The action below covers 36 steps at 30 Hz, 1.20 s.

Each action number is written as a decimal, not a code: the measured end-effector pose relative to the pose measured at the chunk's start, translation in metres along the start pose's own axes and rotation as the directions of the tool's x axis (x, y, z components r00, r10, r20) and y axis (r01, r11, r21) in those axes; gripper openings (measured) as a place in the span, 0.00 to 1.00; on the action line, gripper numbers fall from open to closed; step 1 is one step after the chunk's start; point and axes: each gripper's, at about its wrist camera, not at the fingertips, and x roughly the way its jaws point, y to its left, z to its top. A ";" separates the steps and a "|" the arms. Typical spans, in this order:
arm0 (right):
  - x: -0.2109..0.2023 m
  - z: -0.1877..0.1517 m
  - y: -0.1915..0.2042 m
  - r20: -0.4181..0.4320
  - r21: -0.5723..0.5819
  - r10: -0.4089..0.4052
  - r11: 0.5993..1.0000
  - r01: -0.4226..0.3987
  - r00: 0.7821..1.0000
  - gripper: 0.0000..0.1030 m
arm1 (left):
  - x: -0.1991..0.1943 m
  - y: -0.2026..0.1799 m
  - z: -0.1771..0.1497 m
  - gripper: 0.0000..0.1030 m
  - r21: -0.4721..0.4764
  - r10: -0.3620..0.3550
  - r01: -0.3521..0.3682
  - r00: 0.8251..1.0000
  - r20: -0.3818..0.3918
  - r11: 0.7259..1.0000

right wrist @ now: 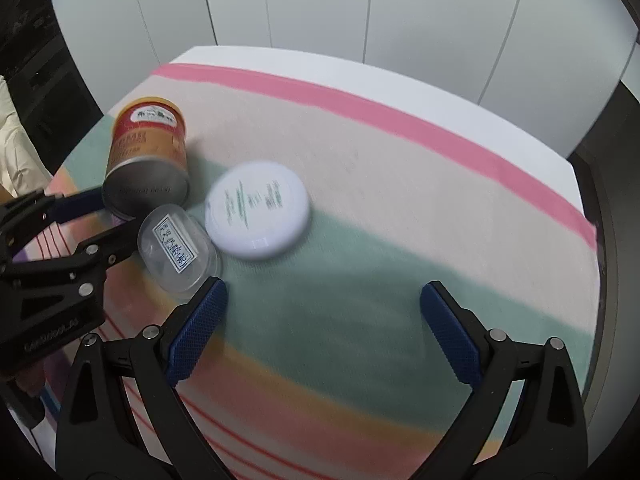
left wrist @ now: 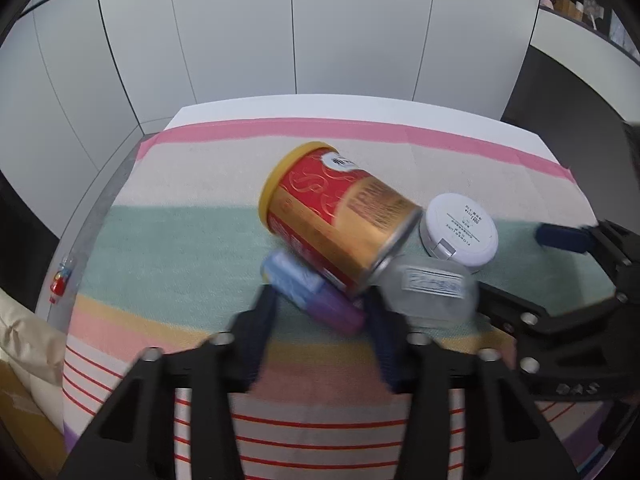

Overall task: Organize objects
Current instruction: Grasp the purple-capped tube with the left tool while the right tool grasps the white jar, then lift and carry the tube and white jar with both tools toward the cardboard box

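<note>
A red-and-gold can point(left wrist: 340, 220) with a yellow lid is seen tilted, its metal base propped on a blue-and-purple tube point(left wrist: 312, 292). The left claw point(left wrist: 320, 312) is set partly open around the tube; whether it grips cannot be told through blur. A clear plastic tub point(right wrist: 176, 248) and a flat white round tin point(right wrist: 258, 210) lie just beside the can, huddled together on the striped cloth point(right wrist: 400, 184) covering the desk. The right claw point(right wrist: 324, 332) is held wide and empty over bare cloth, its blue pads point(right wrist: 452, 340) ribbed, probably awaiting the tin.
</note>
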 end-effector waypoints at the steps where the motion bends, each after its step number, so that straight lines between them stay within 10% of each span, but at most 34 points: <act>1: 0.002 0.004 0.004 0.009 -0.011 0.006 1.000 -0.006 1.000 0.97 | -0.001 0.001 0.000 0.30 -0.003 -0.004 0.004 1.000 -0.001 1.000; 8: 0.013 0.026 0.024 0.048 -0.055 0.029 0.998 -0.026 0.998 0.87 | -0.006 0.022 -0.005 0.23 -0.052 -0.020 0.020 1.000 -0.010 0.998; 12: 0.012 0.033 0.031 0.067 -0.068 0.037 0.997 -0.032 0.997 0.58 | -0.008 0.027 -0.008 0.14 -0.061 -0.016 0.016 1.000 -0.010 0.998; 36: -0.097 -0.017 0.003 0.043 0.048 0.034 0.998 -0.036 0.998 0.58 | -0.102 0.000 -0.022 0.13 -0.091 0.020 -0.023 0.999 -0.026 0.996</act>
